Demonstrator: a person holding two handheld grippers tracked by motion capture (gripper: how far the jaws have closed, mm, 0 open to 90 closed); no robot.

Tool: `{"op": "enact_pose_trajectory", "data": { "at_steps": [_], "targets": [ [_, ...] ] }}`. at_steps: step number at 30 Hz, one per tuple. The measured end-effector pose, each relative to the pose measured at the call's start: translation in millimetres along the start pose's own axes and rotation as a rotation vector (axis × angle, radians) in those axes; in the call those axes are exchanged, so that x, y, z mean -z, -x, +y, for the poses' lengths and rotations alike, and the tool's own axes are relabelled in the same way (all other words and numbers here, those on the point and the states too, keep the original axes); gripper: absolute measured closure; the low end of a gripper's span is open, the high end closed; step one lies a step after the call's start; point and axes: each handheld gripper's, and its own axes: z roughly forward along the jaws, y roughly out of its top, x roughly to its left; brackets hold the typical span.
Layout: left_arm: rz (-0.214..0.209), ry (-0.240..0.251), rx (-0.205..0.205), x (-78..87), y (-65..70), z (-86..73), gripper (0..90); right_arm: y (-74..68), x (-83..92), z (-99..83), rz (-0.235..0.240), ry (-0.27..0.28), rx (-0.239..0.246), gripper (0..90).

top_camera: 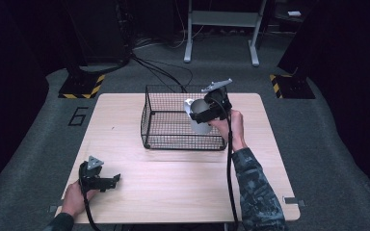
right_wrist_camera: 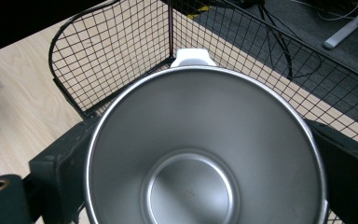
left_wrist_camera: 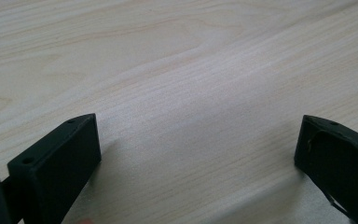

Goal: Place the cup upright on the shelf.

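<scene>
My right gripper is shut on a metal cup with a white handle, holding it inside the right part of a black wire basket. In the right gripper view the cup is empty, its shiny inside facing me, with a jaw pressed on each side. My left gripper rests low near the table's front left corner. Its jaws stand wide apart over bare wood with nothing between them.
The light wooden table carries the basket at its far middle. Dark floor with cables, a grey stand's legs and yellow-black striped bases lies beyond the far edge.
</scene>
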Motion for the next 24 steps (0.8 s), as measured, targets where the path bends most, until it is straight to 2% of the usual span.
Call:
{"op": "enact_pose_trajectory", "data": {
  "at_steps": [4, 5, 7, 11, 18, 20, 24],
  "targets": [
    [0.001, 0.002, -0.001, -0.1, -0.1, 0.0, 0.3, 3.1, -7.5, 2.5, 0.000, -0.004, 0.005, 5.6],
    [0.000, 0.001, 0.001, -0.1, 0.0, 0.0, 0.3, 2.9, -9.2, 2.8, -0.003, -0.007, -0.013, 5.6],
    [0.000, 0.000, 0.000, 0.0, 0.0, 0.0, 0.3, 5.9, -12.5, 4.1, -0.001, -0.007, -0.004, 5.6],
    [0.000, 0.001, 0.000, -0.1, 0.0, 0.0, 0.3, 9.8, -19.8, 3.0, -0.004, -0.012, -0.032, 5.6],
    [-0.003, -0.010, -0.004, 0.6, -0.4, 0.6, 0.3, 19.0, -31.5, 0.4, -0.012, -0.017, -0.045, 5.6],
    [-0.002, -0.011, -0.004, 0.6, -0.4, 0.7, 0.3, 19.9, -34.9, -0.1, -0.015, -0.026, -0.064, 5.6],
    [-0.002, -0.011, -0.003, 0.6, -0.4, 0.7, 0.3, 23.5, -43.3, -1.6, -0.014, -0.044, -0.067, 5.6]
  ]
}}
